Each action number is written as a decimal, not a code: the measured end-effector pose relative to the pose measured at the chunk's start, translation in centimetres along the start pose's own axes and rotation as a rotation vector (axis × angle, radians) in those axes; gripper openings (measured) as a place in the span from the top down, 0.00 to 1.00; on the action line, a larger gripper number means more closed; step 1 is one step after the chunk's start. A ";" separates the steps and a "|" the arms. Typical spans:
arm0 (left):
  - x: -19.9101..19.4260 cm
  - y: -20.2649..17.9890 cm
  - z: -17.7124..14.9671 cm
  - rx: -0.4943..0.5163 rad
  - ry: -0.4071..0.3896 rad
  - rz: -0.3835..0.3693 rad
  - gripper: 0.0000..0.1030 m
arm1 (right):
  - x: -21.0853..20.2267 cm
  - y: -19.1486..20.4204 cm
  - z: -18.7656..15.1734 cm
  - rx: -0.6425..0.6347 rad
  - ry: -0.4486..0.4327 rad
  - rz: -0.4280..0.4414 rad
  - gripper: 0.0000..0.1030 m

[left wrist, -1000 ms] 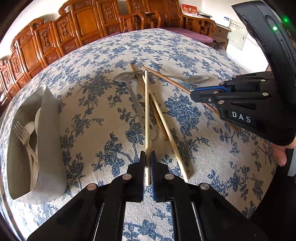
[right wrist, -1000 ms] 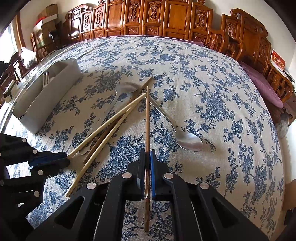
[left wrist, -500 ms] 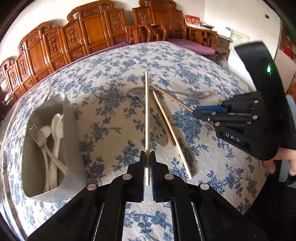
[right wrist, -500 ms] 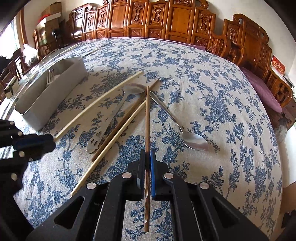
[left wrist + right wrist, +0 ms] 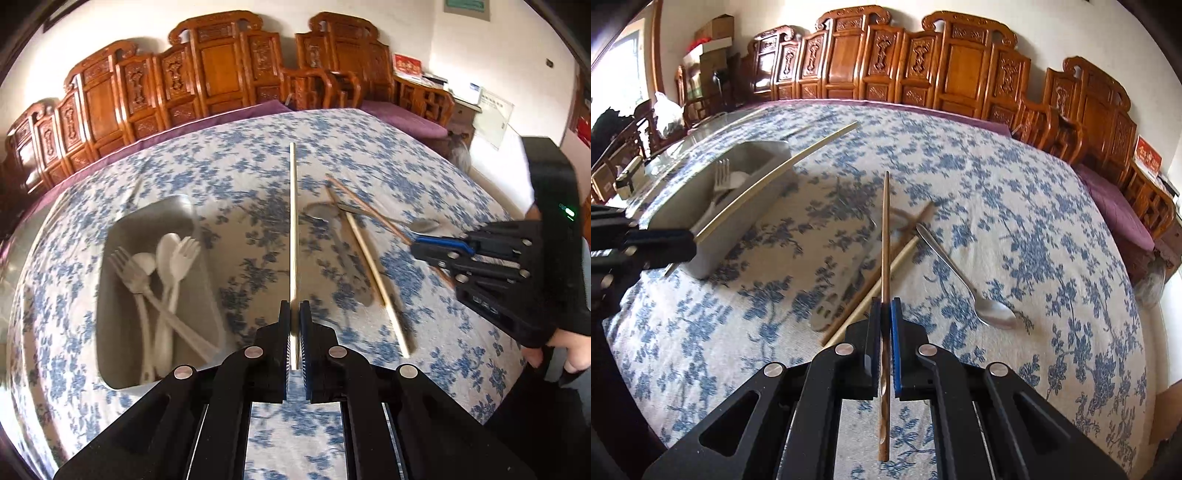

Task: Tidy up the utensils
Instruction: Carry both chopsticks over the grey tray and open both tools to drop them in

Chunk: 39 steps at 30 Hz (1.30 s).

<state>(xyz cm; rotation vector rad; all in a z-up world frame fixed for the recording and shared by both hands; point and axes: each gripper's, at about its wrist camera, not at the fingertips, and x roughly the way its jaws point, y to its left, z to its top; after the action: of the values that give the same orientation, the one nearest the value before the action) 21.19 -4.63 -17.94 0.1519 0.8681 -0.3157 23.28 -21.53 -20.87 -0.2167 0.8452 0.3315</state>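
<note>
My left gripper [image 5: 294, 314] is shut on a pale bamboo chopstick [image 5: 293, 221], held in the air to the right of the grey utensil bin [image 5: 192, 221]. The bin holds a metal fork [image 5: 127, 269] and white plastic utensils [image 5: 171, 266]. My right gripper [image 5: 885, 310] is shut on a dark brown chopstick [image 5: 885, 236], lifted above the table. Beneath it on the cloth lie another pale chopstick [image 5: 882, 275], a brown chopstick [image 5: 916, 218], a metal spoon [image 5: 964, 280] and a slotted metal utensil [image 5: 827, 314]. The left gripper also shows in the right wrist view [image 5: 687, 240].
The table has a blue floral cloth [image 5: 1015, 206]. Carved wooden chairs [image 5: 923, 66] line the far side. A purple cushion [image 5: 1123, 206] sits at the right. The right gripper and the hand holding it show at the right of the left wrist view [image 5: 417, 247].
Both grippers have lifted their chopsticks off the pile. The left one has moved left toward the bin, which now shows larger and closer.
</note>
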 end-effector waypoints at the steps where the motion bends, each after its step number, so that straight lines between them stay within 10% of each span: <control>1: 0.0 0.5 0.1 -0.009 -0.001 0.005 0.96 | -0.2 0.2 0.2 -0.002 -0.007 0.005 0.94; 39: 1.8 11.3 -1.5 -0.192 0.117 0.088 0.96 | -0.7 9.5 5.0 -0.124 -0.089 0.111 0.94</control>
<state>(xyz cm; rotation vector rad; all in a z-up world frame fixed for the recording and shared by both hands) 24.96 6.08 -20.20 0.0302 0.9994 -0.1407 22.78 -11.27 -17.61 -0.2693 0.7513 0.4954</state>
